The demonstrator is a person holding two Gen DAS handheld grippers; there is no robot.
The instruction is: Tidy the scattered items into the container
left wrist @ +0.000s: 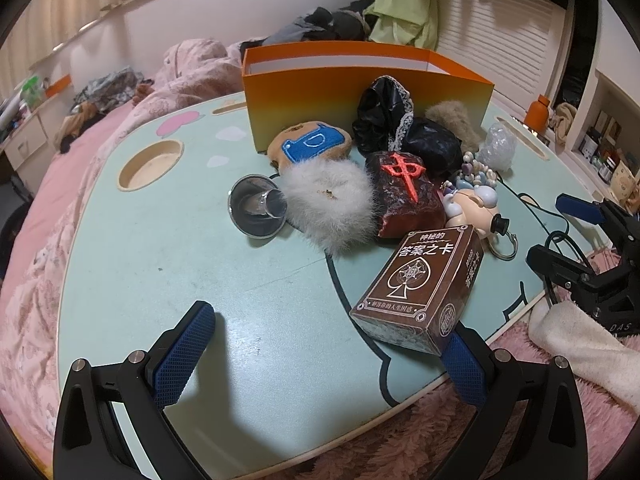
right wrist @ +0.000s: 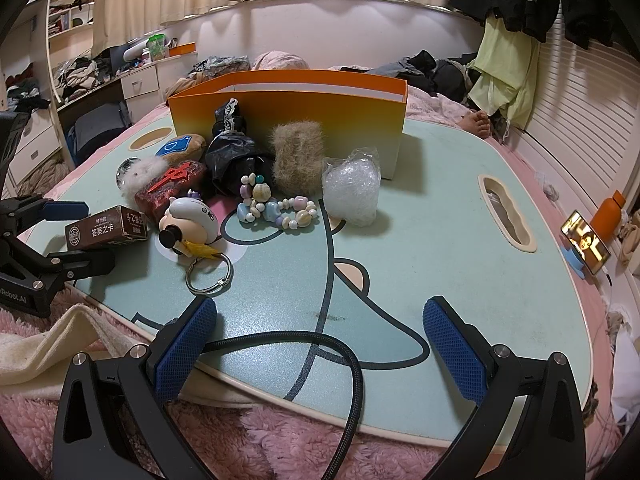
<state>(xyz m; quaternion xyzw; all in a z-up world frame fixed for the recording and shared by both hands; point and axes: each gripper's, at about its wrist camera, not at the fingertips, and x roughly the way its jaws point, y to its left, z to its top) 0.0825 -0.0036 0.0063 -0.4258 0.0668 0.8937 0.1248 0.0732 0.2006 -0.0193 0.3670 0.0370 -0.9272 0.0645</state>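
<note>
Two hand-held grippers, left (left wrist: 324,354) and right (right wrist: 320,346), are hovering wide open, holding nothing. One orange cardboard box (right wrist: 320,120) is standing on the pale green surface (right wrist: 440,248), behind one brown card deck (left wrist: 420,284).

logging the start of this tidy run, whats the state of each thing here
orange box: upright, open top, nothing seen inside
card deck box: closed, flat on table
funnel: tipped on its side
keyring: closed loop, flat
bead bracelet: loose on table
phone: screen lit, propped up
left gripper: jaws open, holding nothing
right gripper: jaws open, holding nothing
</note>
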